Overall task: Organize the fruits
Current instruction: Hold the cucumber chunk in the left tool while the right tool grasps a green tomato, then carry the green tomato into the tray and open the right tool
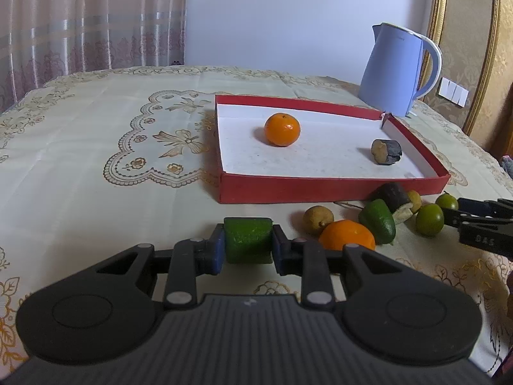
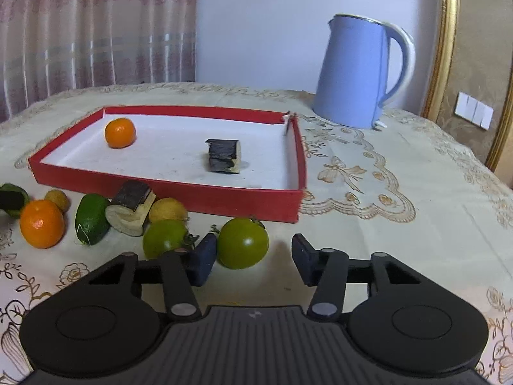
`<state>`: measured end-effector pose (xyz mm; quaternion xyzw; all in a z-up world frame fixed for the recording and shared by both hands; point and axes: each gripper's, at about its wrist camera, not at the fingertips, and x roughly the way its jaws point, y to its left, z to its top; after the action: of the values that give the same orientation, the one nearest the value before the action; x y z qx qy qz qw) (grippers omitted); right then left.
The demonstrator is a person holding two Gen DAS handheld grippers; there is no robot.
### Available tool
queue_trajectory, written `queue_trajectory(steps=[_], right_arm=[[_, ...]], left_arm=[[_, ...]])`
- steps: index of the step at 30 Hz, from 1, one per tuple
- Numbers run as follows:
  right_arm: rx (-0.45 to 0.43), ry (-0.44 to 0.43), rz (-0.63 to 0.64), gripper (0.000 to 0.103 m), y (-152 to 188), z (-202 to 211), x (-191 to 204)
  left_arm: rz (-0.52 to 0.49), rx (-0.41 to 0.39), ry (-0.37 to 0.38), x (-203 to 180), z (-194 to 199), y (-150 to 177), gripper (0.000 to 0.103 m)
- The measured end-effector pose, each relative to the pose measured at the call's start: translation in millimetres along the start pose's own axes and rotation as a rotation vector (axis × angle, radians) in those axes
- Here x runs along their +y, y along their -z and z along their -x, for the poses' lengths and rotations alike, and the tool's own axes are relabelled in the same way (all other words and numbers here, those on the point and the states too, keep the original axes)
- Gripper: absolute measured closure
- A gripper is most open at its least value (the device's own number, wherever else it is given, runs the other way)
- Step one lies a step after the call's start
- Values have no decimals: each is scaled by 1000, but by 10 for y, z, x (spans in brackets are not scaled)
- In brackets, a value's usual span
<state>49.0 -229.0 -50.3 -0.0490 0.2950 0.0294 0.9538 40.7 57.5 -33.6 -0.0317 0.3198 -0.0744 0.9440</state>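
Note:
My left gripper is shut on a green cucumber chunk, held low over the tablecloth in front of the red tray. The tray holds an orange and a dark-skinned chunk. My right gripper is open, its jaws around a green tomato without closing on it. Left of it lie a second green tomato, a dark chunk, a green cucumber piece, an orange and small yellow fruits.
A blue kettle stands behind the tray's right corner on the embroidered tablecloth. A curtain hangs at the back left. A gold-framed panel and wall switches are at the right.

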Motion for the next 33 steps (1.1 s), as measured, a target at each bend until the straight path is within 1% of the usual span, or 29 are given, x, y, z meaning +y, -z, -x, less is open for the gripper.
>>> queue_trajectory(steps=[1,3,4,5,10,15,18,21,24,27,33], right_arm=[[1,4,11,53,-1,-18,26],[10,-11,4,61,-3,-51,36],[12,-24,-5,68,-9,-58,31],[13,-31,-7,69,-14,-63,33],[1,-35,-6,69,-1,-48,34],[-41,-30,-9,69,-24,84,22],[-90,-38,-2,69,-134,187,29],[-120,-40,16,69,-305,180,59],[-116,-56,33,69,-473,49,106],[-68,-112,44,69,-614,-152,186],[-25,-138,106,69,-698,-439,471]], left_arm=[[2,0,1,3,0,-1,77],[6,0,5,10,3,-1,77],[8,0,7,13,5,-1,77],[8,0,7,14,2,-2,77],[9,1,8,15,-7,-2,77],[12,2,14,16,-17,-8,77],[13,1,17,14,-26,-9,77],[12,0,17,11,-31,-6,77],[12,1,18,10,-36,-7,77],[14,3,23,20,-31,-10,77],[19,6,32,41,-36,-19,77]])
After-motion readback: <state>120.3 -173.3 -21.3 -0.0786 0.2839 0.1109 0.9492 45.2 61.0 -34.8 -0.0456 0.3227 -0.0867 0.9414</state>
